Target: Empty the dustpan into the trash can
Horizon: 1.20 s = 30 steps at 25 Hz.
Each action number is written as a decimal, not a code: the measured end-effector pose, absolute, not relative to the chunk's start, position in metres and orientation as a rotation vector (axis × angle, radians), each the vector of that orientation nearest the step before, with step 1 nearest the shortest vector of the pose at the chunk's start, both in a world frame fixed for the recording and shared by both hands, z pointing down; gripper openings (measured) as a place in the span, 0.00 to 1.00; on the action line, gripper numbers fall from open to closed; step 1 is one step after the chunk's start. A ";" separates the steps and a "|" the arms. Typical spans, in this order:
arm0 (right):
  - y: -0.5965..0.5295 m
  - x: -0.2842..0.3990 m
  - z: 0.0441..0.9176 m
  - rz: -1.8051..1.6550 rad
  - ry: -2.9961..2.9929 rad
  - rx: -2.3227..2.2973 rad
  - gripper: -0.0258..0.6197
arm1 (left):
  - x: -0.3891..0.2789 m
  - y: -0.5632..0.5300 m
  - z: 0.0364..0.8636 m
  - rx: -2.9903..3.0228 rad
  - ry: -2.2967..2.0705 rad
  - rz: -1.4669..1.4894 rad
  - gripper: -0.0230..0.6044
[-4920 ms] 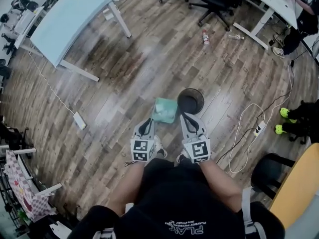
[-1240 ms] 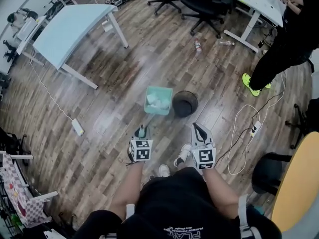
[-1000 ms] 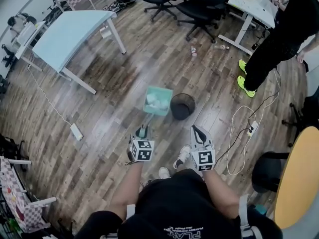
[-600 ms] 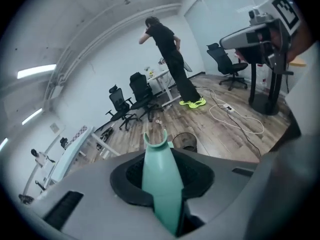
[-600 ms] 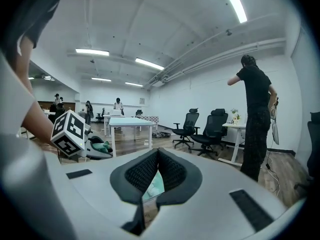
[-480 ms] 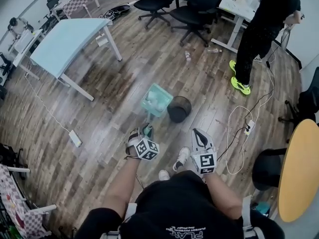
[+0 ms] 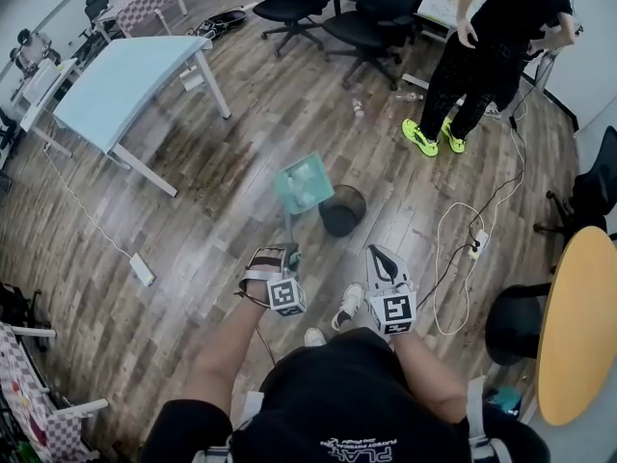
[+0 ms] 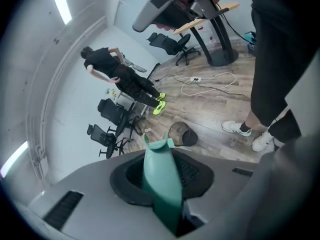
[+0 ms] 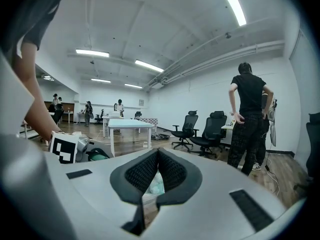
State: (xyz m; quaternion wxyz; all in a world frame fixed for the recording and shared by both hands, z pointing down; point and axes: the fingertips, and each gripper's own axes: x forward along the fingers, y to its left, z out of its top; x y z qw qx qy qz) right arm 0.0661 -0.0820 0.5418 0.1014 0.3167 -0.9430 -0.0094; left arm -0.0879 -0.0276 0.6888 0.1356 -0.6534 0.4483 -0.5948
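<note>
The left gripper [image 7: 285,256] clamps the dustpan [image 7: 288,173] handle. The pan hangs tilted at ten o'clock of the can [image 7: 343,211], with litter [image 7: 308,189] inside, not yet dumped. The right gripper [image 7: 377,255] is closed and empty.

**Open office, plank floor**

A brown wood-plank floor [image 7: 193,230] spreads under a pale blue rectangular table on white legs [image 7: 125,75], black swivel office chairs [image 7: 376,22] and a round yellow-wood tabletop [image 7: 578,326]. White walls [image 9: 200,96] rise to long ceiling strip lights [image 9: 232,6].
</note>
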 end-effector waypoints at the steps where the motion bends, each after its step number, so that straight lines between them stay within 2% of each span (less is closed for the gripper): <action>1: -0.081 0.065 0.541 -0.030 -2.787 0.935 0.08 | -0.088 -0.027 0.690 -1.886 1.271 -1.726 0.19; 30: -0.019 0.075 0.521 -0.076 -2.767 0.967 0.08 | -0.048 0.022 0.725 -1.572 0.412 -1.817 0.19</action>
